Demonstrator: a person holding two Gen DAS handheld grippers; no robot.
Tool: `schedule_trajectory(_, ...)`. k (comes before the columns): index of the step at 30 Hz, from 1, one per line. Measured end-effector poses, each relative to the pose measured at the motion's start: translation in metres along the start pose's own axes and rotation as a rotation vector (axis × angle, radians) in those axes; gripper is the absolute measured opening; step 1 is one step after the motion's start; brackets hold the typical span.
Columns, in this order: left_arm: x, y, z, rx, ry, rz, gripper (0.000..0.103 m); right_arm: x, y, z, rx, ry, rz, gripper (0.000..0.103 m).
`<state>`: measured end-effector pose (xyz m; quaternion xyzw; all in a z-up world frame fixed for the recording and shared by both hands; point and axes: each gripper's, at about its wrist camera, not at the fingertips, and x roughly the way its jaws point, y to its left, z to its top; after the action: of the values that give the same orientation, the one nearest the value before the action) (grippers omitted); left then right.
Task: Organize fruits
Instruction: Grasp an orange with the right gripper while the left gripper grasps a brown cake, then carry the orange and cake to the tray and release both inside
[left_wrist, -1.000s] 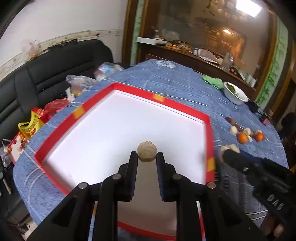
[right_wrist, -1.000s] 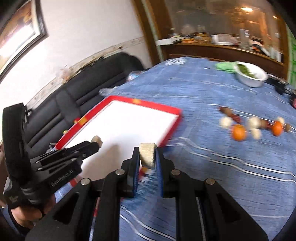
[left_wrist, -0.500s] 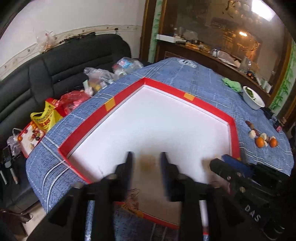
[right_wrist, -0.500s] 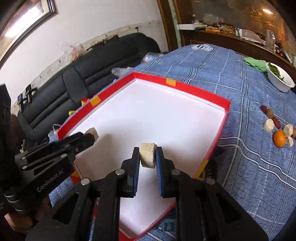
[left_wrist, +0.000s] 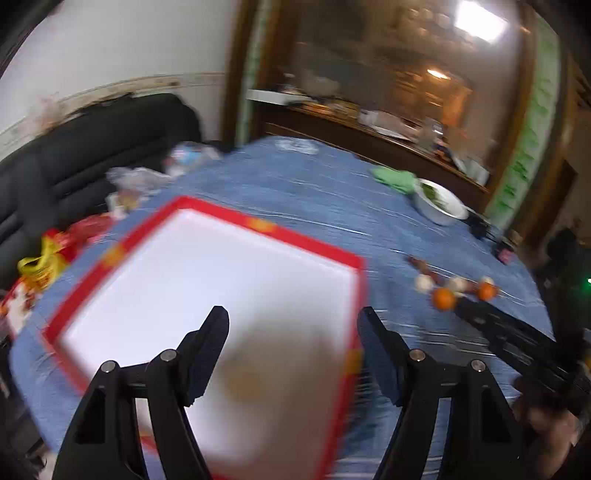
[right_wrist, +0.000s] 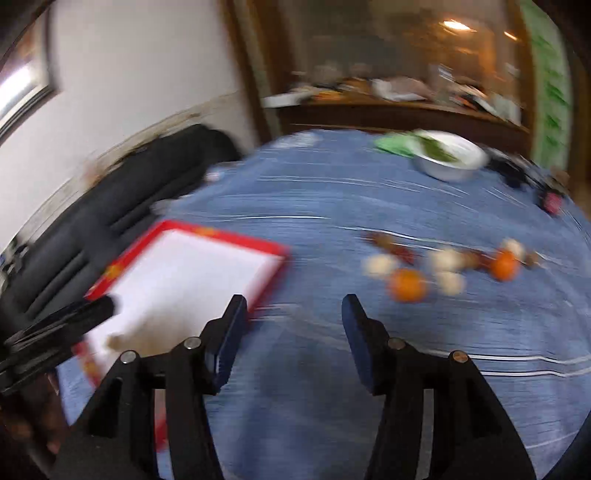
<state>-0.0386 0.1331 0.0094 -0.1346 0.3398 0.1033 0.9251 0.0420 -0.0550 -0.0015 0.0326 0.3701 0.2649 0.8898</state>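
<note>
A red-rimmed white tray (left_wrist: 266, 227) lies on the blue tablecloth; it also shows in the right wrist view (right_wrist: 236, 236). My left gripper (left_wrist: 293, 332) is open above the tray's near part, with a blurred tan fruit (left_wrist: 243, 382) on the tray below it. My right gripper (right_wrist: 291, 317) is open and empty over the cloth right of the tray. A pale fruit piece (right_wrist: 116, 341) lies on the tray near the left gripper's tip. Loose fruits lie in a row on the cloth: oranges (right_wrist: 408, 284), pale pieces (right_wrist: 380, 264) and dark ones; they also show in the left wrist view (left_wrist: 443, 297).
A white bowl of greens (right_wrist: 452, 157) and a green cloth (right_wrist: 395, 144) sit at the table's far side. A black sofa (left_wrist: 92, 147) with bags (left_wrist: 48, 258) stands left of the table. A wooden cabinet (right_wrist: 388, 110) is behind. Both views are motion-blurred.
Both grippers have opened and let go of their fruit pieces on the tray. The right gripper has swung right, off the tray and over the cloth.
</note>
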Motion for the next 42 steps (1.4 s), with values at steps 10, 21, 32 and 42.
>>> schedule_trajectory(10,0.036,-0.051,0.012,0.066,0.039,-0.037,0.072,0.059,-0.053,0.022,-0.06,0.099,-0.091,0.05)
schedule_trajectory(21,0.104,-0.125,0.022,0.187,0.104,-0.056,0.071,0.049,-0.079,0.019,-0.049,0.11,-0.145,0.032)
schedule_trajectory(32,0.155,-0.159,0.013,0.292,0.203,-0.018,0.024,-0.008,-0.113,0.008,0.061,0.014,-0.151,0.032)
schedule_trajectory(42,0.094,-0.124,-0.004,0.221,0.185,-0.1,0.024,-0.025,-0.095,-0.01,0.055,0.014,-0.116,0.032)
